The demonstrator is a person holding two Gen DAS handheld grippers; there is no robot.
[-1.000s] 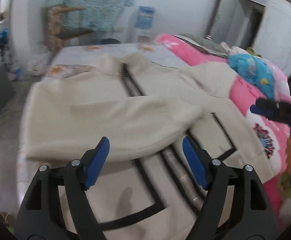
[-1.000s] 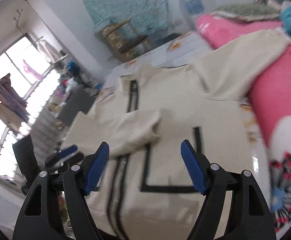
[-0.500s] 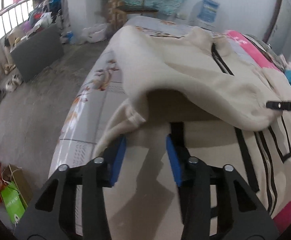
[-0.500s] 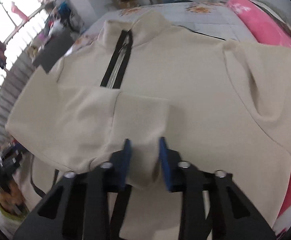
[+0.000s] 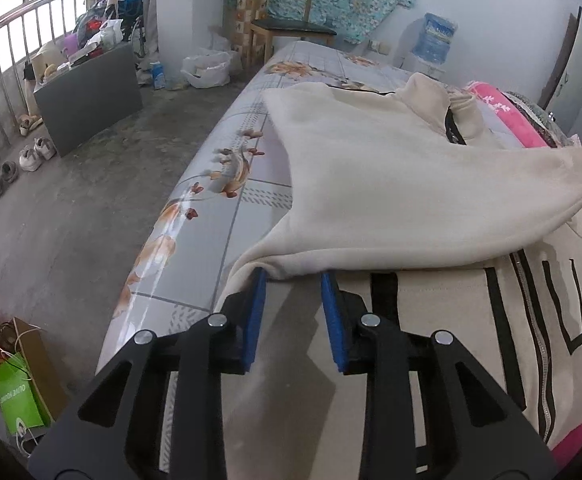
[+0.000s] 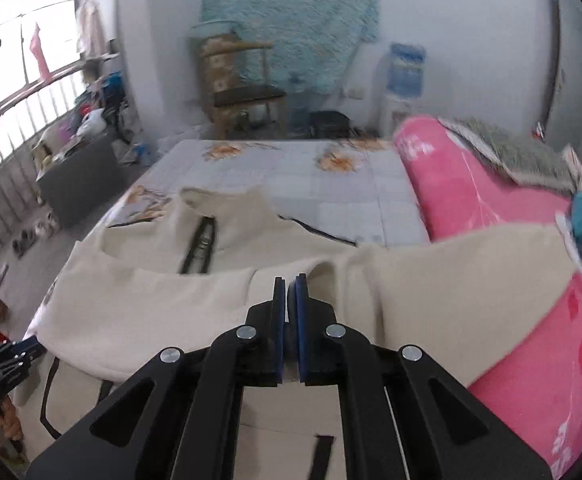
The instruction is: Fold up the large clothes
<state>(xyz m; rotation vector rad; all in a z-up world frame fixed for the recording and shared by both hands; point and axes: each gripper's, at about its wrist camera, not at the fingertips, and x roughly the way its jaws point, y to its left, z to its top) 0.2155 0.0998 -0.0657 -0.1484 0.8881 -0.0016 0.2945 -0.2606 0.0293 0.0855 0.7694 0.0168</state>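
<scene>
Your right gripper (image 6: 289, 285), its jaws just closed, pinches the sleeve cuff of the soft, floppy cream fleece zip jacket (image 5: 403, 184) on the floral bed (image 5: 227, 216), while your left gripper (image 5: 293, 280), jaws half narrowed, straddles the side hem.

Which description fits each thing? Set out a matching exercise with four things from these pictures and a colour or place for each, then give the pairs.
Things:
1. jacket
2. blanket roll
3. wooden chair
4. shoes

Descriptions:
A. pink, lying along the bed's far side
B. on the floor beside the dark box
C. cream with black trim, spread on the bed
D. standing past the end of the bed, by the wall

Pairs: 1-C, 2-A, 3-D, 4-B
</scene>
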